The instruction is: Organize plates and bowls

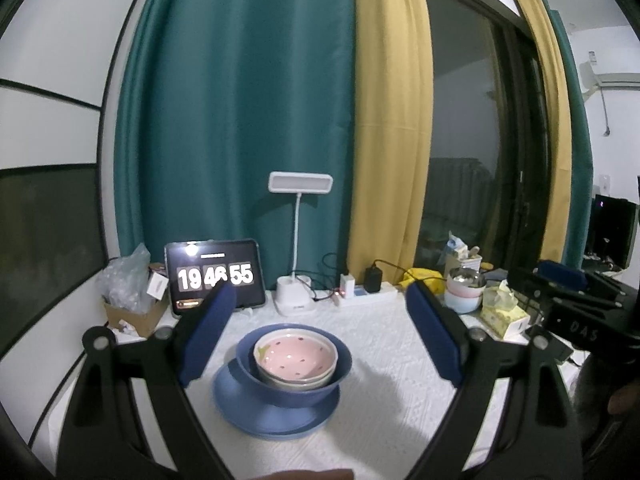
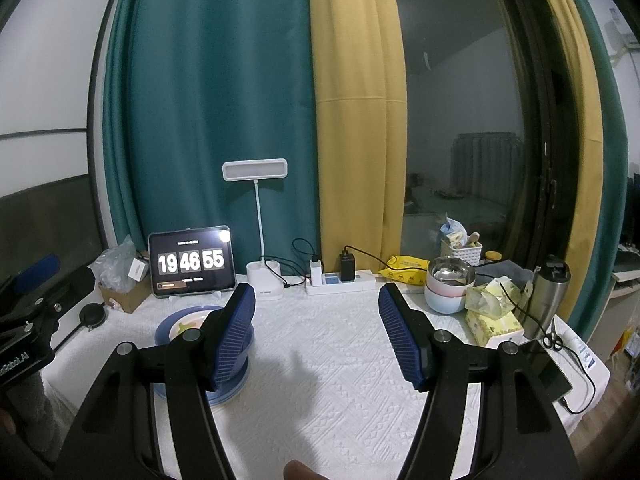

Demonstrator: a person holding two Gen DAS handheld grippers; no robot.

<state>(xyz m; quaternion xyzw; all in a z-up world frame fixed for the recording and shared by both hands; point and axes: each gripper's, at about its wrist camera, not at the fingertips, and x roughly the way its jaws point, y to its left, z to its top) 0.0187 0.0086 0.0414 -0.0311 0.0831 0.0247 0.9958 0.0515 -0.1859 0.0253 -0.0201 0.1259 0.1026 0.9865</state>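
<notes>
On the white tablecloth (image 1: 380,360) stands a stack: a blue plate (image 1: 276,420) at the bottom, a blue bowl (image 1: 294,384) on it, and pink dotted bowls (image 1: 296,358) nested inside. My left gripper (image 1: 320,300) hovers open in front of the stack, touching nothing. In the right wrist view the same blue bowl (image 2: 246,346) sits at the left, half hidden behind my left finger (image 2: 236,332). My right gripper (image 2: 318,300) is open over bare cloth, to the right of the stack. The other gripper (image 1: 576,292) shows at the right edge of the left wrist view.
Along the back stand a tablet clock (image 2: 190,262), a white desk lamp (image 2: 262,280), a power strip (image 2: 340,284), a cardboard box (image 1: 132,312), stacked pastel bowls with a steel one (image 2: 450,284), a tissue pack (image 2: 494,320) and a steel flask (image 2: 546,296). Curtains hang behind.
</notes>
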